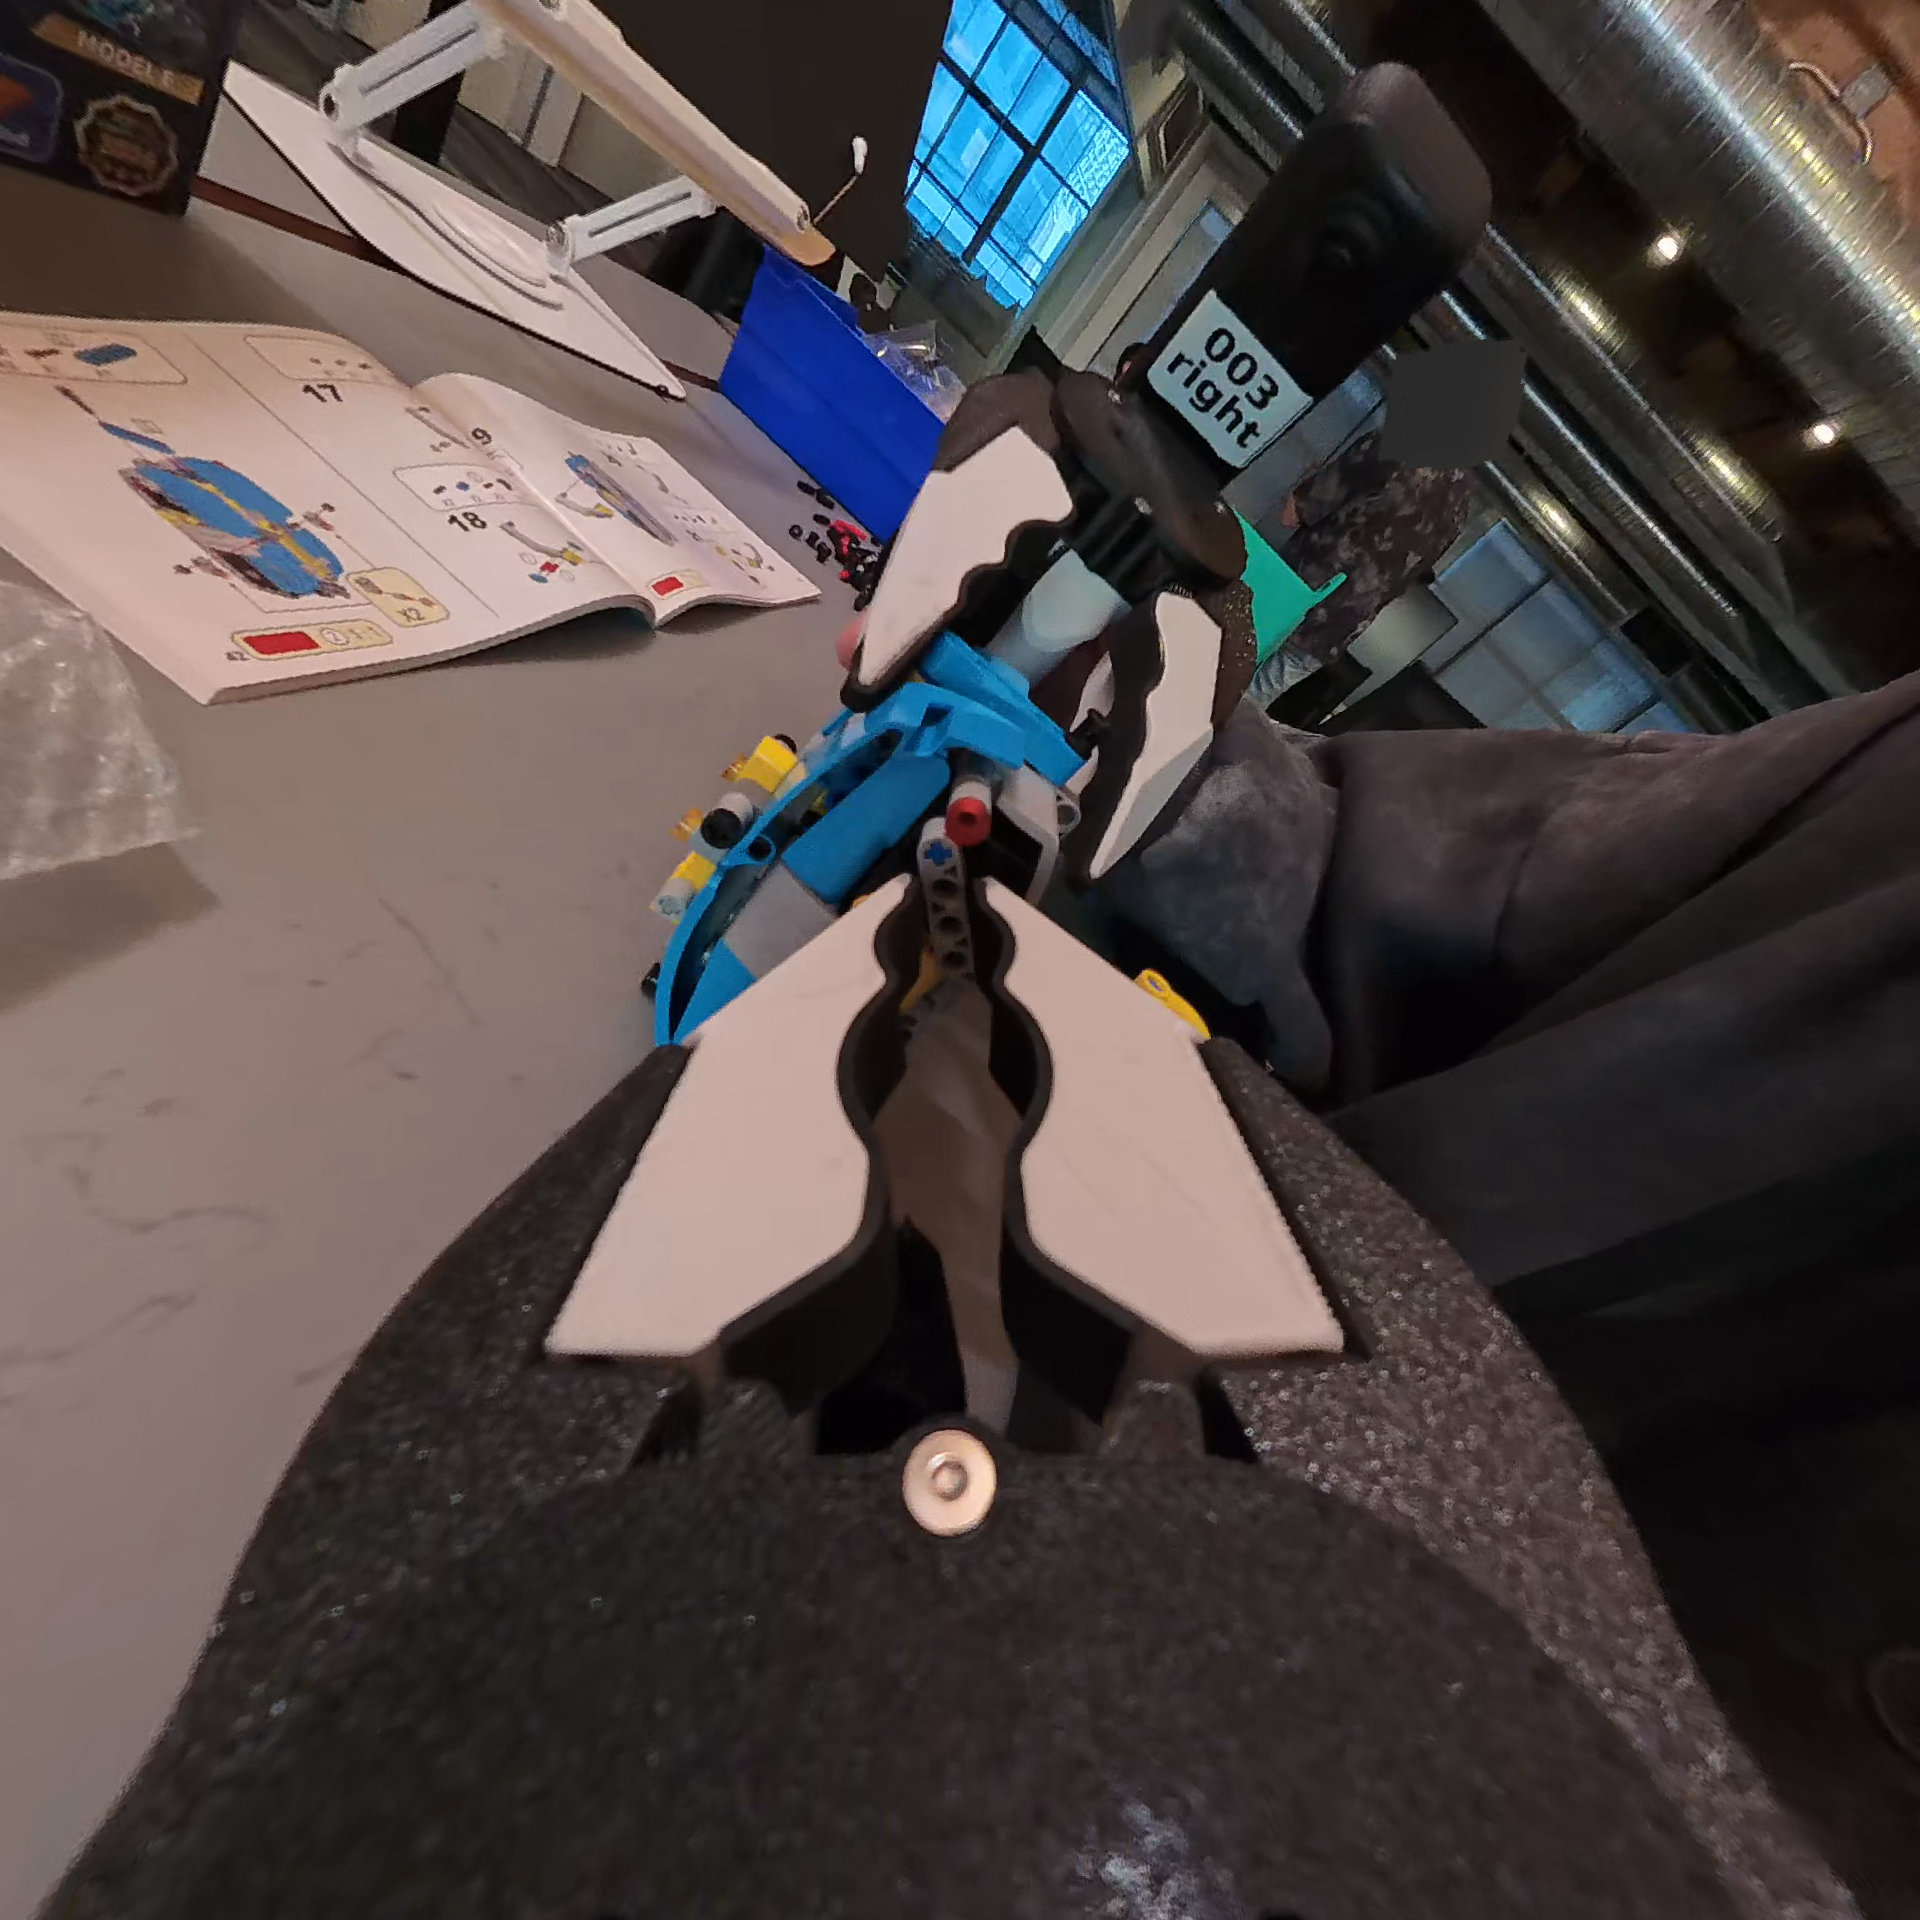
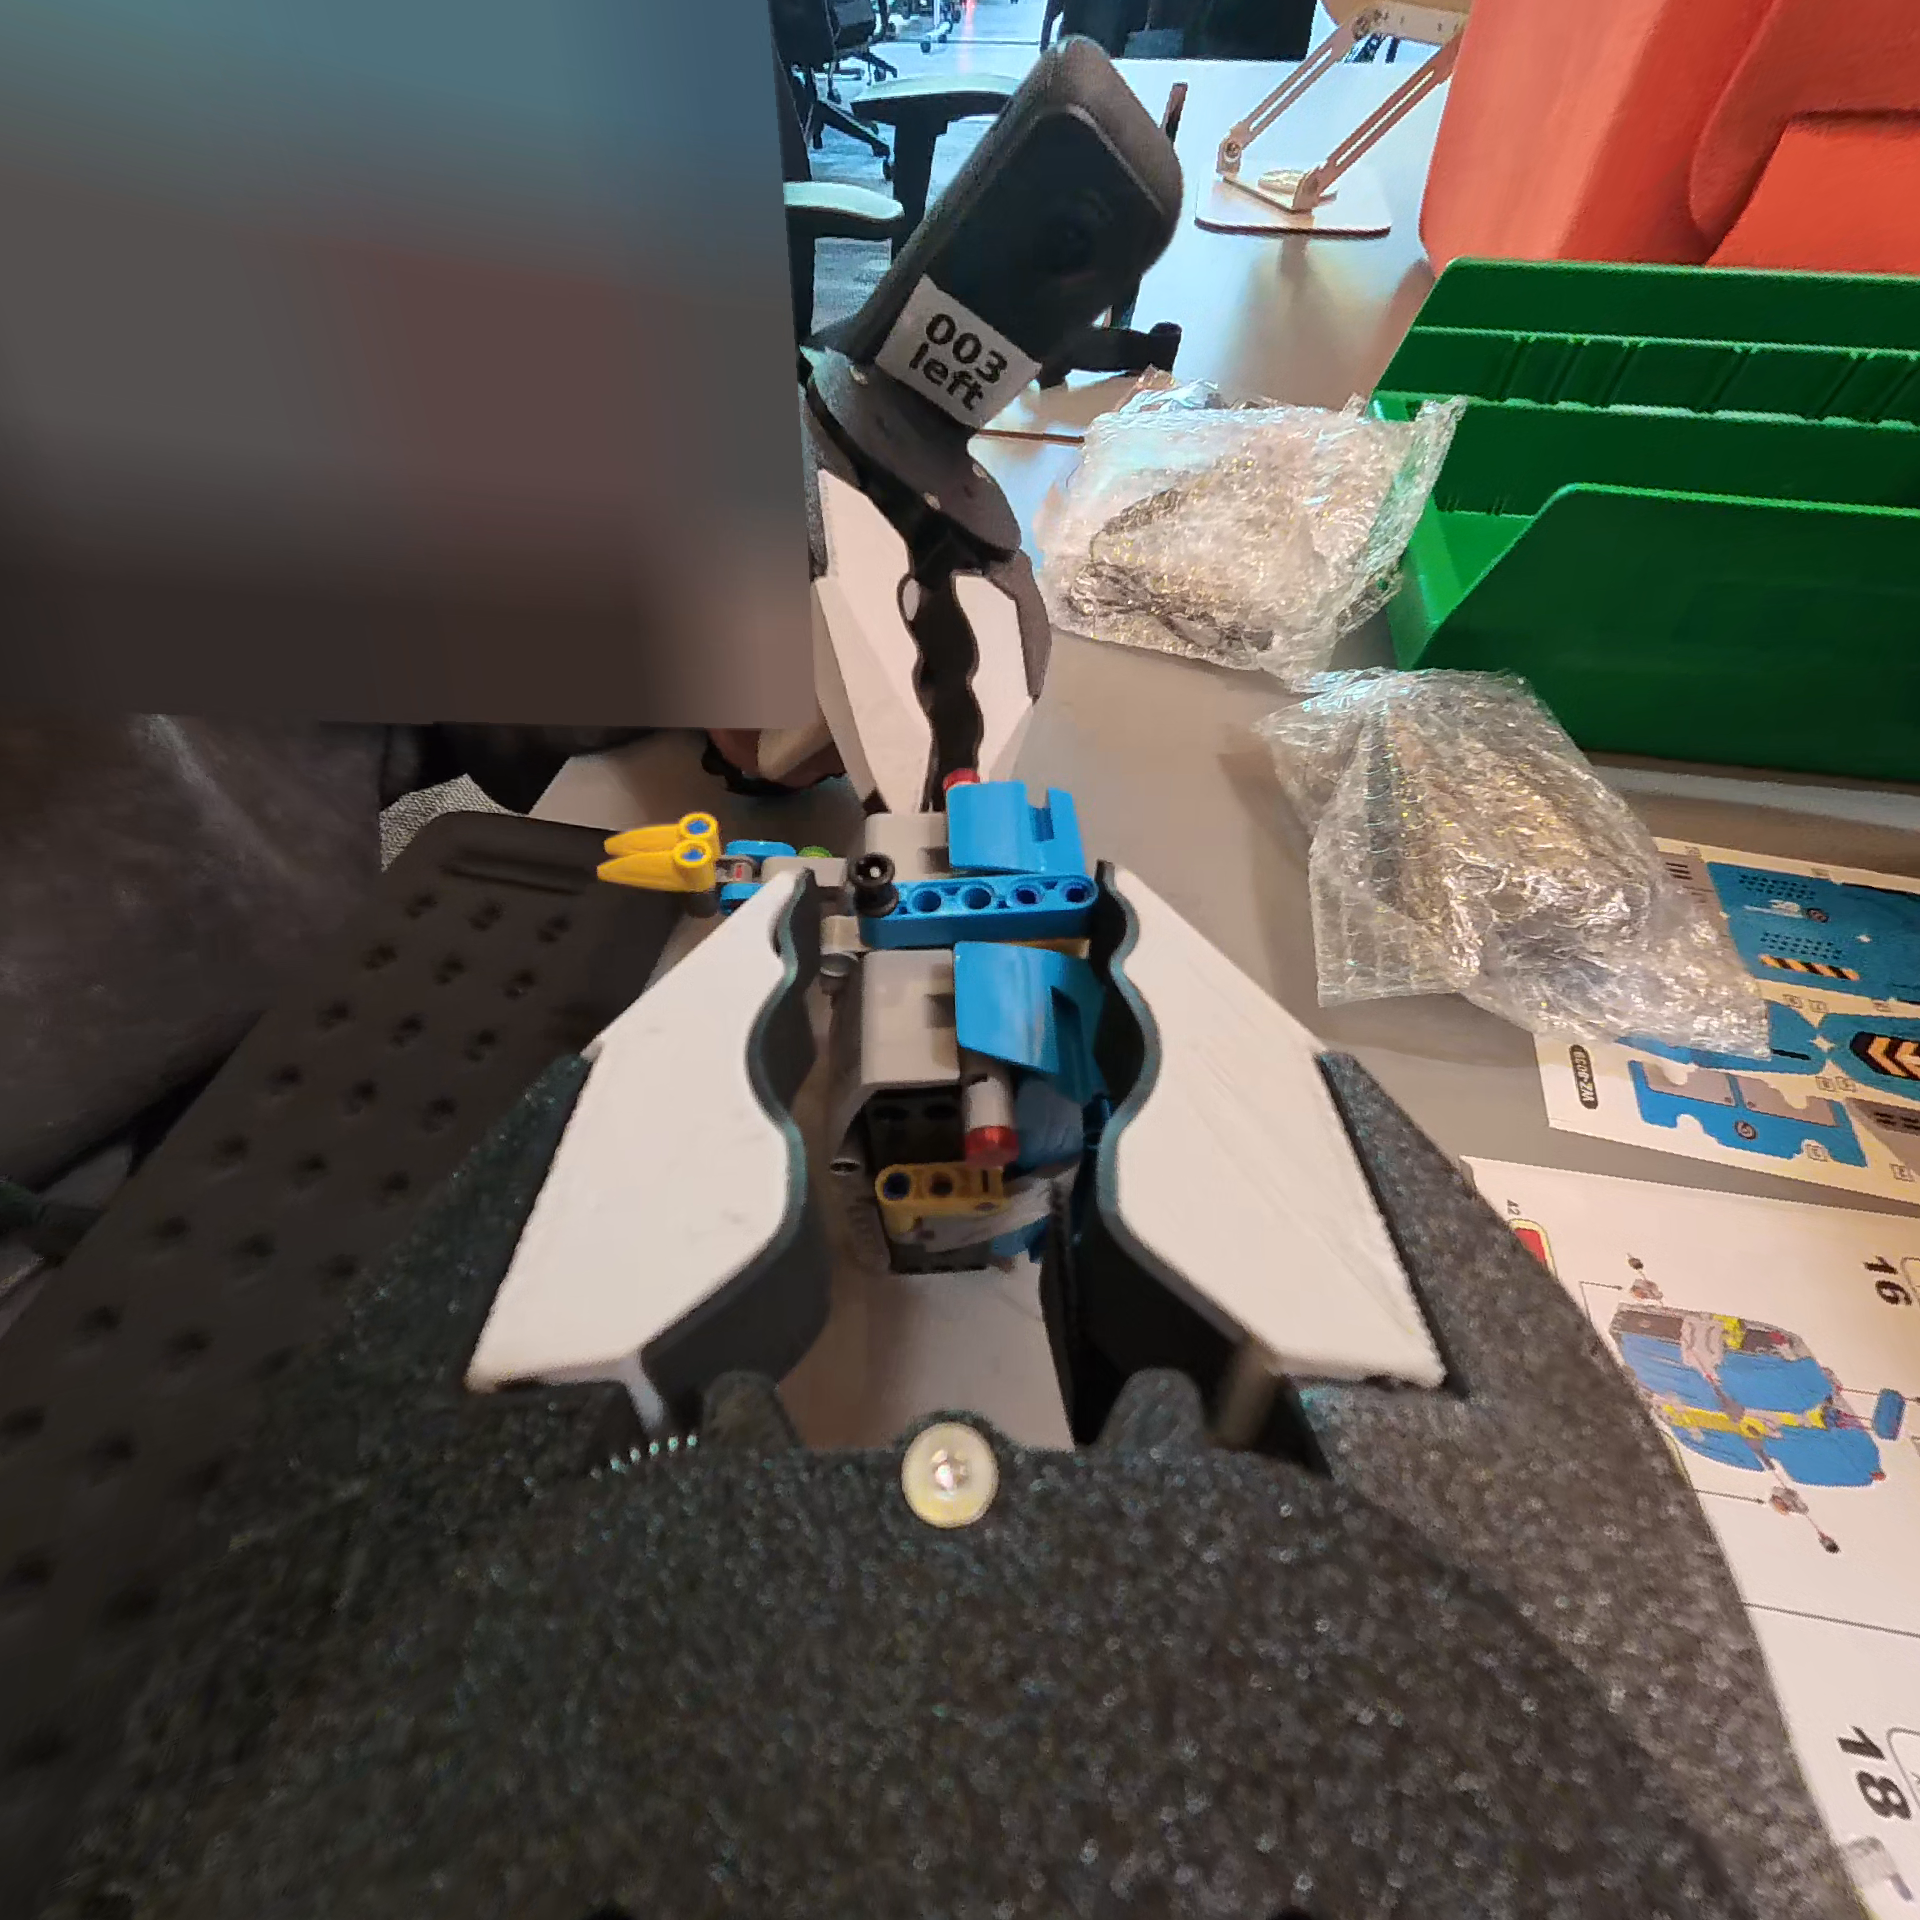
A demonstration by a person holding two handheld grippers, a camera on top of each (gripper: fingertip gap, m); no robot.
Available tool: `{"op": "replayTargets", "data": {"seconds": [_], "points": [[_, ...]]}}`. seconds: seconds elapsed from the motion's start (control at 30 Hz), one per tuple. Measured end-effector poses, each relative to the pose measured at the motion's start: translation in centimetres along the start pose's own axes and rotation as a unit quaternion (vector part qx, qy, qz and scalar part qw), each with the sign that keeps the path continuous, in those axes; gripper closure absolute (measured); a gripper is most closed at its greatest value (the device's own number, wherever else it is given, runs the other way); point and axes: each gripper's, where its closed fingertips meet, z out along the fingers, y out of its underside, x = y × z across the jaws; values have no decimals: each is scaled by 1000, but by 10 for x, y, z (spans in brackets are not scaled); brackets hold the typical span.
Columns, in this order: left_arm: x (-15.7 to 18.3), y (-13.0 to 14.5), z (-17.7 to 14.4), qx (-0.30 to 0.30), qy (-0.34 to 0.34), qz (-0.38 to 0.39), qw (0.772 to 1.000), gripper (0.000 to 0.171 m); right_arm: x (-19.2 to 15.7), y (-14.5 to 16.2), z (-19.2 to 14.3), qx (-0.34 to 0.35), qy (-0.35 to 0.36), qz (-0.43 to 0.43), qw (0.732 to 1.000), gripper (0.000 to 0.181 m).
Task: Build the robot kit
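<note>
Gripping a blue, grey and yellow brick-built model [image 2: 966, 997] from opposite ends, both grippers meet over the smooth grey table [image 1: 312, 1039]. The model is a knobbly assembly of perforated plastic beams, a curved blue arch, red-tipped pins and yellow cone pieces, held between the two tools just above the table.

The left gripper [image 1: 948, 914] has grainy black foam-like bodywork and flat white fingers [image 1: 748, 1143] with wavy black inner edges. Its tips are nearly together, pinching a thin dark perforated beam of the model. The right gripper [image 2: 951, 894] is of the same make; its white fingers [image 2: 665, 1122] stand moderately apart, pressed against the sides of the model's blue beam and grey block.

Beyond the model in the left wrist view, an open instruction booklet [image 1: 343, 499] lies flat, with a blue bin [image 1: 821, 416] farther back holding clear bags, and small dark loose pieces [image 1: 842, 540] scattered beside it. In the right wrist view, two crinkled bubble-wrap bags [image 2: 1475, 862] lie right of the model, a ribbed green plastic bin [image 2: 1683, 499] stands behind them, and a perforated black board [image 2: 312, 1091] lies left of the model.
</note>
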Motion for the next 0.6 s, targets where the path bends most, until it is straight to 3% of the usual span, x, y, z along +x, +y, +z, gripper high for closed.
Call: {"op": "replayTargets", "data": {"seconds": [0.37, 0.6], "points": [[1, 0, 2, -30, 12, 9, 999, 166, -1, 0, 2, -7, -2, 7, 1000, 129], [1, 0, 1, -19, 11, 16, 1000, 164, -1, 0, 1, -4, 0, 4, 1000, 128]]}}
